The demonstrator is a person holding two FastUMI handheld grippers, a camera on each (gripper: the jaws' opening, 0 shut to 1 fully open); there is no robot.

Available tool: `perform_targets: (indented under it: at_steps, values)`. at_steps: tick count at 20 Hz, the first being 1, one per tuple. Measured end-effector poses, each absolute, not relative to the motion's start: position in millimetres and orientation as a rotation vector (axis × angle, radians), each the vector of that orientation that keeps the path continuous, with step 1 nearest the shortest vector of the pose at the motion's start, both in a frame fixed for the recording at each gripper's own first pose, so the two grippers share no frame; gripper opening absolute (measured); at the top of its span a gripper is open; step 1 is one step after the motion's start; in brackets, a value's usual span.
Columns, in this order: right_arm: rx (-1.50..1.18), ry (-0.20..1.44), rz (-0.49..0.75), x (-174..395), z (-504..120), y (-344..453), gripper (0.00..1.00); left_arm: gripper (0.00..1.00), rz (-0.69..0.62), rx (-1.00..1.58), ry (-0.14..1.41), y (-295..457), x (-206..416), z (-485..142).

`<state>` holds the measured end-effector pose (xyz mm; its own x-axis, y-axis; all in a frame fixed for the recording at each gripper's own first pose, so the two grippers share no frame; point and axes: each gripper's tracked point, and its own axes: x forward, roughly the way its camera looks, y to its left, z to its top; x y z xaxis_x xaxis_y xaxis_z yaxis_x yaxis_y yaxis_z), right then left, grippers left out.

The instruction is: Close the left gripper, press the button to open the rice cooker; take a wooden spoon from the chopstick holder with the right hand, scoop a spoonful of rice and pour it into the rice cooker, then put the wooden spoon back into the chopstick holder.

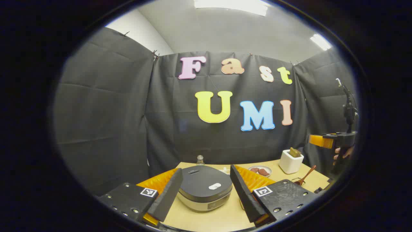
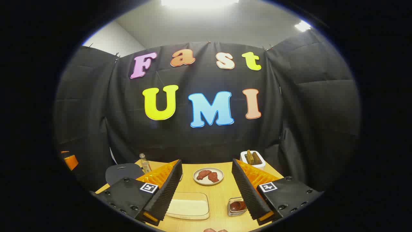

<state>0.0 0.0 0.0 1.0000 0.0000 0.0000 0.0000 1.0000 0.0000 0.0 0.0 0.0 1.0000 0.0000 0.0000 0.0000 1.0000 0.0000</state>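
In the left gripper view, the left gripper (image 1: 203, 193) hangs above the table (image 1: 222, 216) with its fingers spread wide, holding nothing; the cooker (image 1: 205, 190) sits between them, lid shut. At right stands the white holder (image 1: 290, 162). Near it a wooden spoon (image 1: 305, 176) lies slanted, handle pointing up and right, bowl in a small glass dish. In the right gripper view, the right gripper (image 2: 206, 190) is likewise spread and empty over a rice tray (image 2: 188, 206) and a plate (image 2: 208, 176).
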Motion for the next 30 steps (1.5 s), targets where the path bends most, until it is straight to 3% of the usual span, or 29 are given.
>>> perform_targets:
  at_steps: [16, 23, 30]
  values:
    - [0.03, 0.0, -0.168, -12.1, -1.6, -115.2, 0.98, 0.94, -0.091, -0.013, 0.062, -88.2, 50.1, 10.1]
    - [0.039, 0.02, -0.105, 15.2, -8.9, -170.6, 0.98, 0.92, -0.002, 0.0, 0.084, -134.3, 73.6, 10.8]
    - [0.082, 0.07, -0.005, 44.1, -33.1, -211.6, 0.98, 0.91, 0.133, 0.028, 0.089, -161.8, 57.2, 11.8]
